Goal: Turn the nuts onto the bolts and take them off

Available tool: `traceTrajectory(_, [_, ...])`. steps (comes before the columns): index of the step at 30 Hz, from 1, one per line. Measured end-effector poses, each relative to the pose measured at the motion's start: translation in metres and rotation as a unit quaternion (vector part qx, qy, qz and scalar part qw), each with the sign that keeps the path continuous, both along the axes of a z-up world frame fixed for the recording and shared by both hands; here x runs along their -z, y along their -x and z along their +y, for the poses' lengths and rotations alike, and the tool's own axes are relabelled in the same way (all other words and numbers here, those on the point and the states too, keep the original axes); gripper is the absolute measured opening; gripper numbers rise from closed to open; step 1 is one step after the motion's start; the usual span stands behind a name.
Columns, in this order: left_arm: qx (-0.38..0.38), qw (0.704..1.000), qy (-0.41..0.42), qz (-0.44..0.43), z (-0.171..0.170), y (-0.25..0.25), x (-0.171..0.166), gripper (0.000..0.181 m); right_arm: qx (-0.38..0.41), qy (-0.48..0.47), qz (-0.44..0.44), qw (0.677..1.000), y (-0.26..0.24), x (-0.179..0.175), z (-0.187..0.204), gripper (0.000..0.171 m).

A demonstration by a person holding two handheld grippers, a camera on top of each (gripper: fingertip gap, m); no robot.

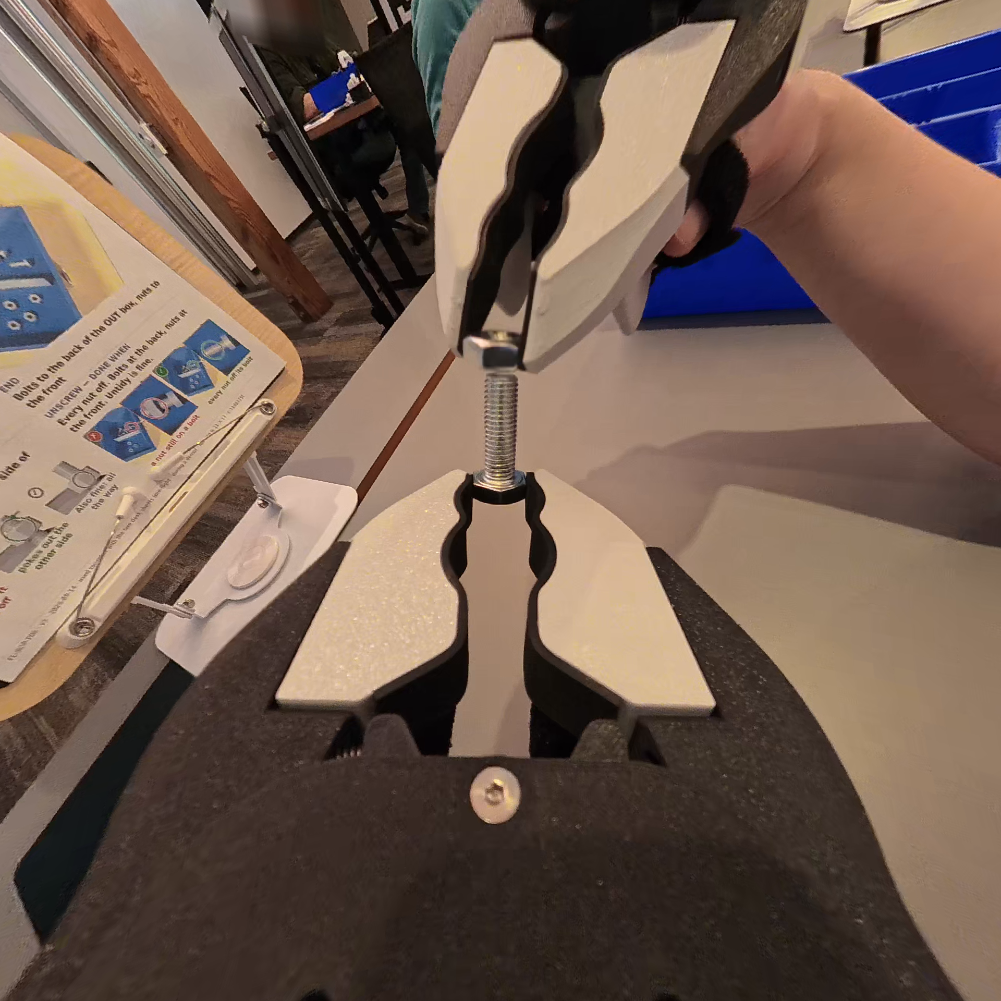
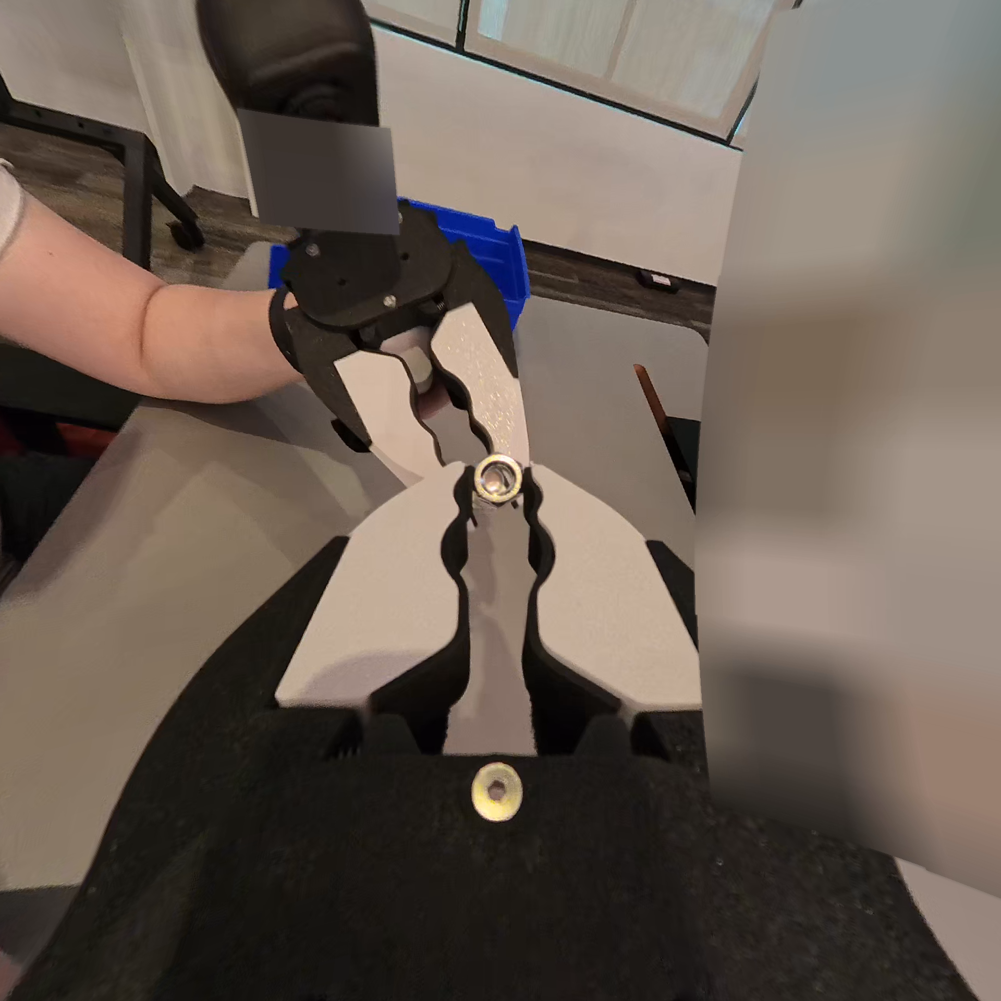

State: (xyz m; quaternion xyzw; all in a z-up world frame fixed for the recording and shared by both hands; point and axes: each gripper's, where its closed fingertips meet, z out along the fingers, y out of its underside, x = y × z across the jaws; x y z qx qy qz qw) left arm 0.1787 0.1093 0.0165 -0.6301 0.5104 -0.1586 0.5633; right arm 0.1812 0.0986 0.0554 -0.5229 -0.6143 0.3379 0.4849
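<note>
Wondering what both claws are doing right now, and where's the bolt? (asker)

me: I'm holding it up in the air between the two of them. My left claw (image 1: 498, 482) is pinching one end of the bolt (image 1: 499, 422) right at the fingertips, so the fingers are sitting close together with only that end between them. My right claw (image 2: 498, 483) is coming in from the opposite side and clamping the nut (image 2: 497, 482), also at the very tips.

asker: So the nut's on the thread?

me: It's sitting at the far end of the bolt from my left claw. From the right wrist view I'm looking straight down the hole and the shiny bolt end is showing inside it. How far it's threaded on, I can't tell. Most of the thread is showing bare between the two claws.

asker: And around you?

me: Everything's hanging above the grey bench (image 1: 758, 596), not touching it. A blue bin (image 1: 731, 281) is sitting on the bench behind my right hand (image 1: 812, 179). An instruction sheet (image 1: 108, 406) is leaning on a wooden stand (image 1: 292, 368) off to the left.
</note>
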Motion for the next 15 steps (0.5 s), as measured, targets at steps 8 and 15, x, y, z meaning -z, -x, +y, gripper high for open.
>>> traceTrajectory(8, [-0.001,1.0,-0.011,0.007,-0.0032,-0.0013,-0.0014,0.018,-0.032,0.003,0.009,0.999,0.0011,-0.0004,-0.0087,0.017])
traceTrajectory(15, [-0.004,1.0,-0.013,0.011,-0.0027,0.0014,-0.0032,0.018,-0.032,-0.007,0.01,0.999,0.0019,-0.0011,-0.0085,0.017])
